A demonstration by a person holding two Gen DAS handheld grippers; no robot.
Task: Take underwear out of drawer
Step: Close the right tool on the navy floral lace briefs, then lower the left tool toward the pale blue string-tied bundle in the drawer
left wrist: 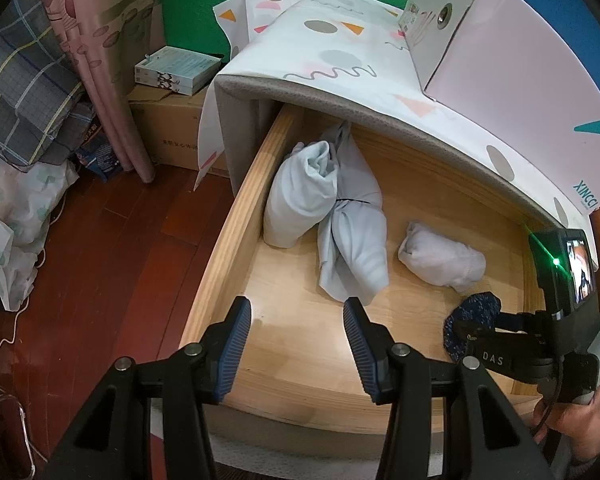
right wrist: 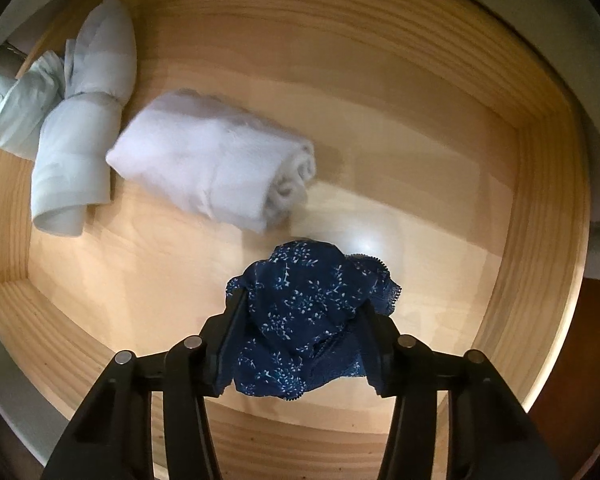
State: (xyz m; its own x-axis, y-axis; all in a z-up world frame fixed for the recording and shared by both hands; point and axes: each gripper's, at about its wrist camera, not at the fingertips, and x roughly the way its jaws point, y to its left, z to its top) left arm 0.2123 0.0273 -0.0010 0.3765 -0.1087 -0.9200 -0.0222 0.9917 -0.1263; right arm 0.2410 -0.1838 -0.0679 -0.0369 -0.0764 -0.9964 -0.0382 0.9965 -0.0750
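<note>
The wooden drawer (left wrist: 228,216) is pulled out. A dark blue pair of underwear (right wrist: 300,312) with a white floral print and lace trim lies near the drawer's front right and is bunched up between the fingers of my right gripper (right wrist: 302,304). Both pads press into the fabric. In the left wrist view the same underwear (left wrist: 476,312) shows beside the right gripper (left wrist: 496,332), which a hand (left wrist: 580,420) holds. My left gripper (left wrist: 297,308) hovers over the drawer's front part, open, with nothing between its fingers.
Two pale blue rolled garments (left wrist: 296,196) (left wrist: 352,240) and a white roll (left wrist: 440,260) lie in the drawer. A patterned cloth (left wrist: 340,52) and a pink box (left wrist: 500,40) cover the cabinet top. A cardboard box (left wrist: 172,120), curtain (left wrist: 100,60) and laundry pile (left wrist: 16,208) stand on the red floor to the left.
</note>
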